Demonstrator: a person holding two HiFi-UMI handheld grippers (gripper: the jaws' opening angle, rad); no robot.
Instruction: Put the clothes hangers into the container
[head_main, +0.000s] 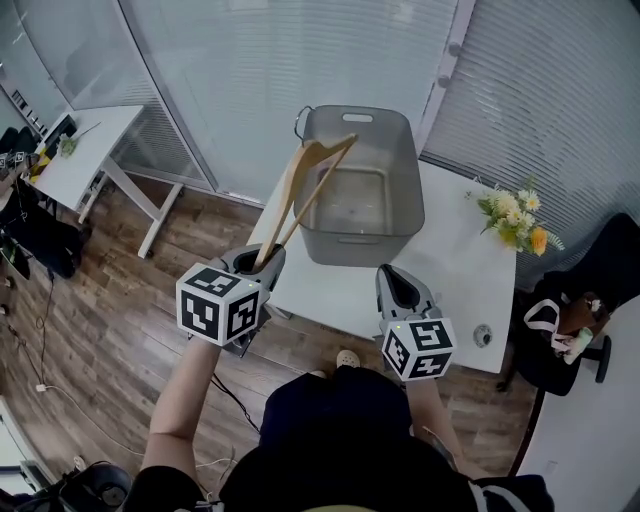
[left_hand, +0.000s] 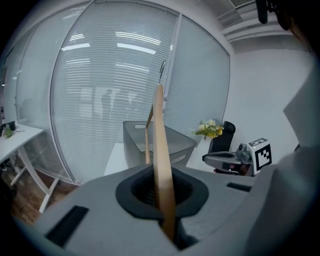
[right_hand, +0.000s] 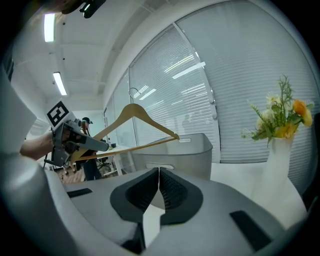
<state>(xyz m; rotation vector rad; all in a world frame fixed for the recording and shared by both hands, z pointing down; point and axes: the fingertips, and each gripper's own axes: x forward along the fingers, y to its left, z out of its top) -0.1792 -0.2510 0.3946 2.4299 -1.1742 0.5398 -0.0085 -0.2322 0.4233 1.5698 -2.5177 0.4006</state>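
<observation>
My left gripper (head_main: 262, 262) is shut on a wooden clothes hanger (head_main: 305, 190), holding it by one end at the table's near left edge. The hanger slants up and away, its far end and metal hook over the rim of the grey container (head_main: 358, 185). Seen from the left gripper, the wooden hanger (left_hand: 161, 150) stands edge-on between the jaws with the container (left_hand: 155, 142) behind it. My right gripper (head_main: 398, 287) is shut with nothing in it, near the table's front edge to the right. From the right gripper, the hanger (right_hand: 132, 127) crosses before the container (right_hand: 175, 152).
The white table (head_main: 450, 270) carries a vase of flowers (head_main: 518, 218) at its right side. A black chair (head_main: 570, 320) stands to the right, and a second white desk (head_main: 80, 155) sits at the far left. Blinds and glass walls lie behind the table.
</observation>
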